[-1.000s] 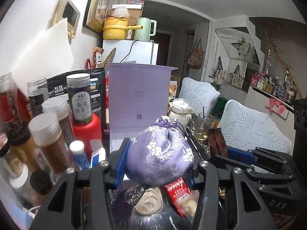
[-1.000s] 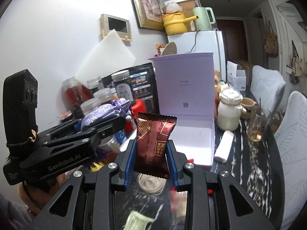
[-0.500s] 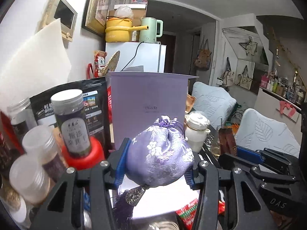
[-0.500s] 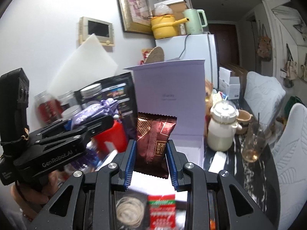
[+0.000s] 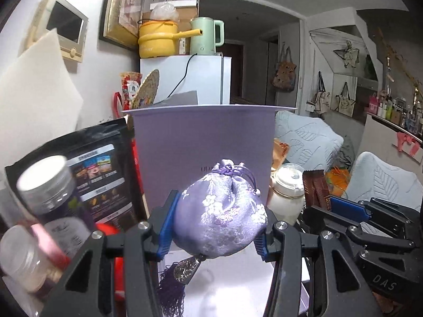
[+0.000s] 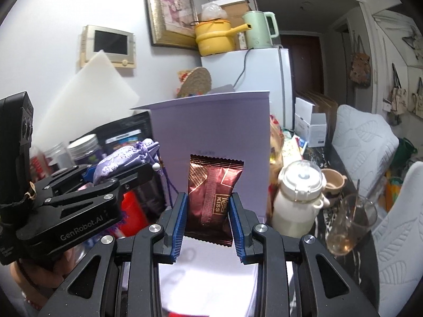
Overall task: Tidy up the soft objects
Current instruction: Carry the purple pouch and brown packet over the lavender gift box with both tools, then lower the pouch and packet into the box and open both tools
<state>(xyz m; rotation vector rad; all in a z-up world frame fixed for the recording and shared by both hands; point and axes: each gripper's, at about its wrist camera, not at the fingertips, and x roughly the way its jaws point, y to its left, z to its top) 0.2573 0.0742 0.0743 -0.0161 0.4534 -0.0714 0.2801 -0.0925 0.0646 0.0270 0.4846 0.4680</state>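
Note:
My left gripper (image 5: 215, 224) is shut on a lilac embroidered drawstring pouch (image 5: 220, 216) with a metal charm and purple tassel (image 5: 171, 293) hanging below. It holds the pouch over the white floor of an open lilac box (image 5: 203, 142) whose lid stands upright behind. My right gripper (image 6: 208, 222) is shut on a dark red snack packet (image 6: 211, 198) and holds it upright over the same box (image 6: 211, 121). The left gripper and pouch (image 6: 121, 158) show at the left of the right wrist view. The right gripper and packet (image 5: 316, 190) show at the right of the left wrist view.
Jars (image 5: 46, 182) and a black snack bag (image 5: 100, 169) crowd the left. A white lidded pot (image 6: 298, 200), a glass with a spoon (image 6: 351, 224) and a small cup (image 6: 333, 179) stand to the right on the dark table. A fridge (image 6: 264, 71) is behind.
Both grippers have moved forward towards the lilac box, still holding the pouch and the packet. The box now fills the view under both, and the jars have slid off to the left.

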